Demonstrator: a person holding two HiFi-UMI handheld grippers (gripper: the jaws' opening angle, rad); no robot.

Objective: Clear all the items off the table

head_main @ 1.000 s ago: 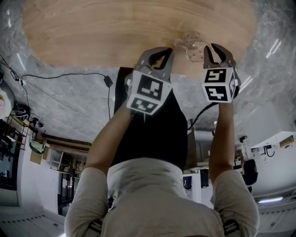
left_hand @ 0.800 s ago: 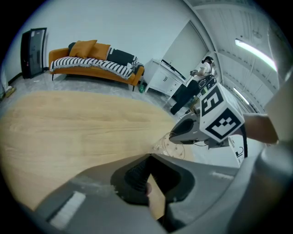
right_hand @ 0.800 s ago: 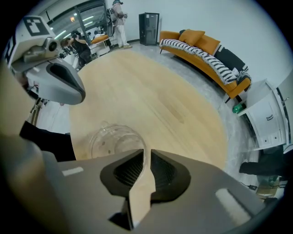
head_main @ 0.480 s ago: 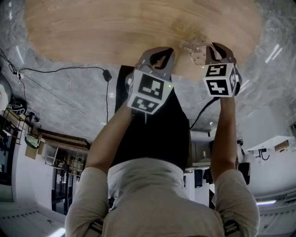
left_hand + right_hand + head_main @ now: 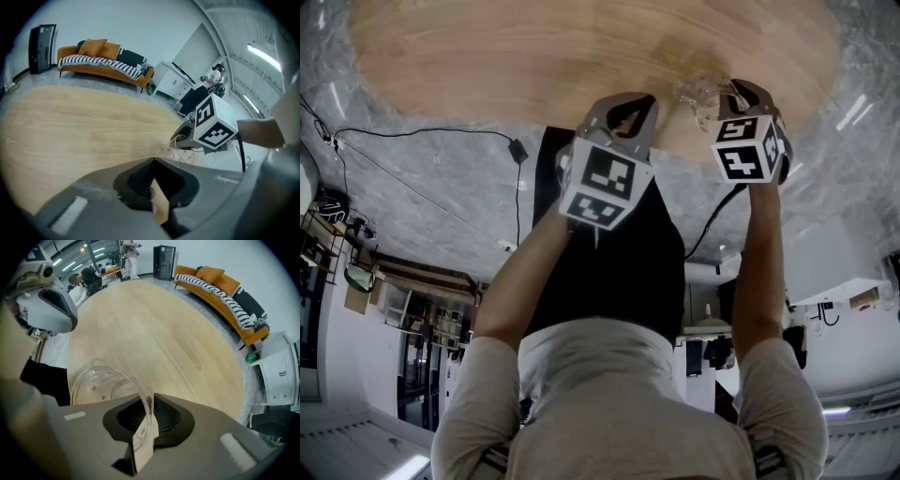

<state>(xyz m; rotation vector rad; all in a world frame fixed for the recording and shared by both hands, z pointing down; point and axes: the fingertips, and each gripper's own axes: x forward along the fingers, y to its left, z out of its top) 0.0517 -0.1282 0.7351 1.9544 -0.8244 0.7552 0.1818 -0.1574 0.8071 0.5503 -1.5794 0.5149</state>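
Two tools are held out over the near edge of a large oval light-wood table [image 5: 534, 56], one in each of the person's hands.

The right hand-held gripper [image 5: 736, 91] pinches the rim of a clear round glass bowl [image 5: 697, 97]. In the right gripper view the thin glass wall of the bowl [image 5: 98, 383] runs down between the ribbed black pads [image 5: 161, 416], which are pressed against it from both sides. The bowl sits at the table's near edge on the person's right. Whether its base rests on the wood or is raised off it cannot be told. The rest of the tabletop [image 5: 154, 329] shows only bare wood grain.

The left hand-held gripper [image 5: 623, 103] is just to the left of the right one, apart from the bowl. In the left gripper view its jaws are pressed together at the tips, with nothing between them. From there the right hand-held gripper [image 5: 185, 136] shows by its marker cube, with the bowl [image 5: 179, 144] just in front of it.

An orange sofa with a black-and-white striped throw [image 5: 103, 65] stands beyond the table. White cabinets [image 5: 171, 82] stand to its right. A black cable [image 5: 422, 141] lies across the grey marbled floor [image 5: 441, 202] below.
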